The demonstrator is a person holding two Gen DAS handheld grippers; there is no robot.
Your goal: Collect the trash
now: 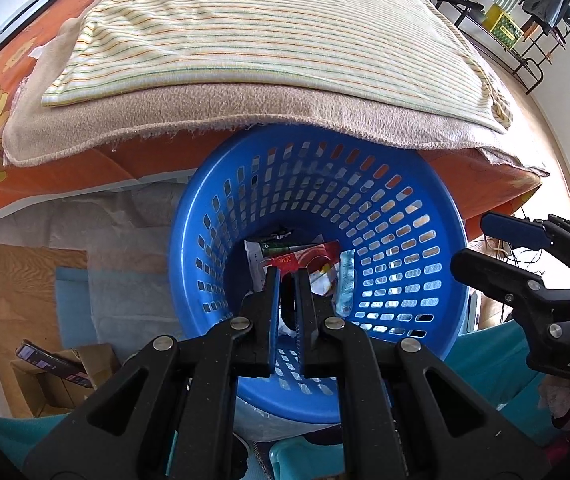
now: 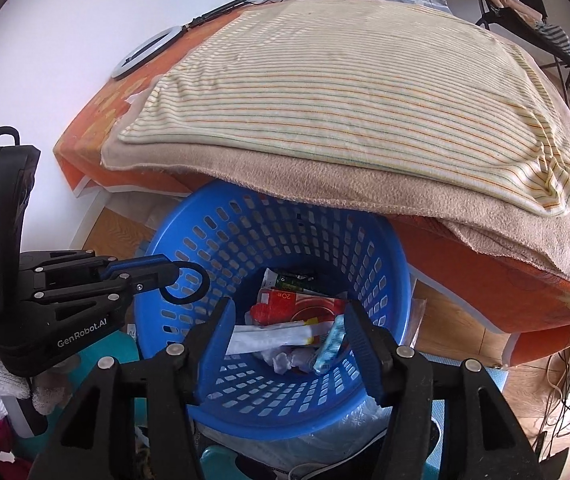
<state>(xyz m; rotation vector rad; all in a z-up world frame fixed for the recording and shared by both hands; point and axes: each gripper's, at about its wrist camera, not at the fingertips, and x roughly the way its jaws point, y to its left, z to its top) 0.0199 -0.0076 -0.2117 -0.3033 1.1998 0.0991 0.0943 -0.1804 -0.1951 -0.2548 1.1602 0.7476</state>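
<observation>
Hovering over the blue basket (image 2: 189, 240), both grippers aim steeply down at it. The right gripper (image 2: 289, 336) stands wide with nothing between its pads; the trash (image 2: 301, 312), wrappers and crumpled paper, lies at the bottom. The left gripper (image 1: 287, 300) is shut on a black ring (image 2: 187, 284). Best move, I'd say: get that ring well inside the rim, clear of the bed's blanket (image 2: 325, 184), before letting go.

Both black grippers, left gripper (image 1: 287, 276) and right gripper (image 2: 289, 316), have blue pads, silver screws, white lettering.
</observation>
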